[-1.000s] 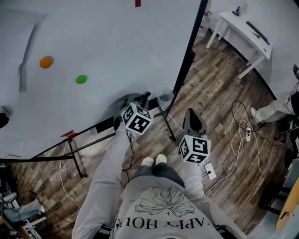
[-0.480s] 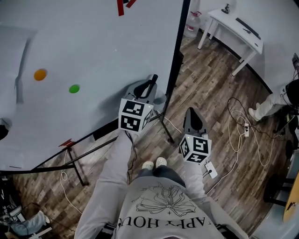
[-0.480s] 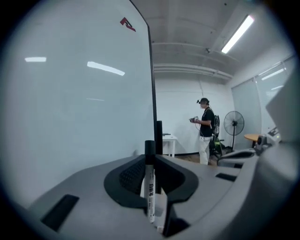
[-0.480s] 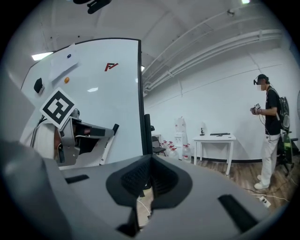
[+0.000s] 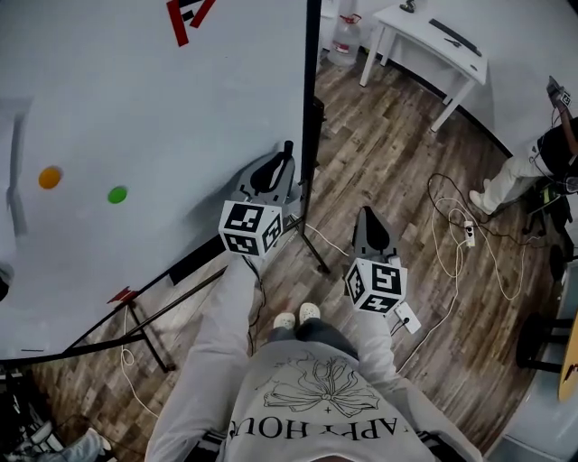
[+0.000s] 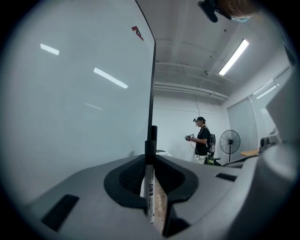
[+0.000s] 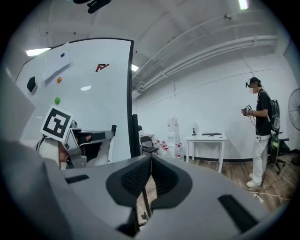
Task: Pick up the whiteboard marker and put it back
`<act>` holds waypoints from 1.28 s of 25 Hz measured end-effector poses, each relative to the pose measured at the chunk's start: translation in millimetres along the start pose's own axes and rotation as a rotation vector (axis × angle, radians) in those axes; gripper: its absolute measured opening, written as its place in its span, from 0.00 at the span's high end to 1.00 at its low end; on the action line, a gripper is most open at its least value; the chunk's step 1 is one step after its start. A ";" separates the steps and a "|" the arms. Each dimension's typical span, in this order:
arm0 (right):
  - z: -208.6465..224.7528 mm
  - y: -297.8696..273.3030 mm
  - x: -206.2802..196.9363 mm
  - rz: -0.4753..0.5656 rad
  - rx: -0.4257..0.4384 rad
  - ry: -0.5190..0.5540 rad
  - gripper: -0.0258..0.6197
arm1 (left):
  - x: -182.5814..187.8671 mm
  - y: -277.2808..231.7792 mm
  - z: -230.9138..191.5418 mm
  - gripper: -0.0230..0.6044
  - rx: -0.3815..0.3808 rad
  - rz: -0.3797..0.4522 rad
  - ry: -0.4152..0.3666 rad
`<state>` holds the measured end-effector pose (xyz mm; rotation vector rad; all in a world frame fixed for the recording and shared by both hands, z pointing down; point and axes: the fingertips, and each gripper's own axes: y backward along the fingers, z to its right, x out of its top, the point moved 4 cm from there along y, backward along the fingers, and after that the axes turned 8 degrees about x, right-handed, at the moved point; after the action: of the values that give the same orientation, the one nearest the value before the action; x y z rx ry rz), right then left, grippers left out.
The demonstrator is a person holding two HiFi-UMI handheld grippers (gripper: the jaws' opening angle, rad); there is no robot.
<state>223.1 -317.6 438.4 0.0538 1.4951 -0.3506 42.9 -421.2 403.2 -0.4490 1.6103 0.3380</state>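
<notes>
My left gripper [image 5: 276, 170] is shut on the whiteboard marker [image 5: 287, 152], held close to the whiteboard's [image 5: 163, 99] right edge. In the left gripper view the marker [image 6: 149, 190] stands upright between the pads: white barrel, black cap [image 6: 150, 140] sticking out past the gripper [image 6: 150, 158]. My right gripper [image 5: 368, 219] hangs lower, to the right over the wooden floor, apart from the board. Its jaws [image 7: 151, 160] meet at the tip with nothing between them. From the right gripper view, the left gripper [image 7: 91, 137] shows beside the board's black frame.
An orange magnet [image 5: 49, 177], a green magnet [image 5: 117, 194] and a red mark [image 5: 188, 14] are on the board. The board's stand legs [image 5: 316, 253] and cables [image 5: 456, 230] cross the floor. A white table [image 5: 424, 38] and another person [image 5: 533, 162] are at the right.
My left gripper rose with the marker and turned towards level near the board's right edge. The head view swung, so the board slid left. The right gripper barely moved.
</notes>
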 end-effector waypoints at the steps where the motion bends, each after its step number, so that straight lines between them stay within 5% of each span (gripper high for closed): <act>1: 1.7 0.7 -1.2 -0.002 -0.003 -0.002 0.96 | -6.5 -2.1 0.1 0.87 0.004 -0.004 -0.002; 18: 11.4 1.8 -16.8 -0.049 -0.011 -0.012 0.96 | -105.7 -1.3 -19.2 0.87 0.132 -0.181 0.025; 32: 3.1 -2.7 -3.5 -0.014 0.005 0.003 0.96 | -50.4 32.8 -23.9 0.88 0.177 -0.077 0.052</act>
<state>225.3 -320.2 442.6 0.0477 1.4985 -0.3657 9.1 -399.5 453.9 -0.3858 1.6520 0.1253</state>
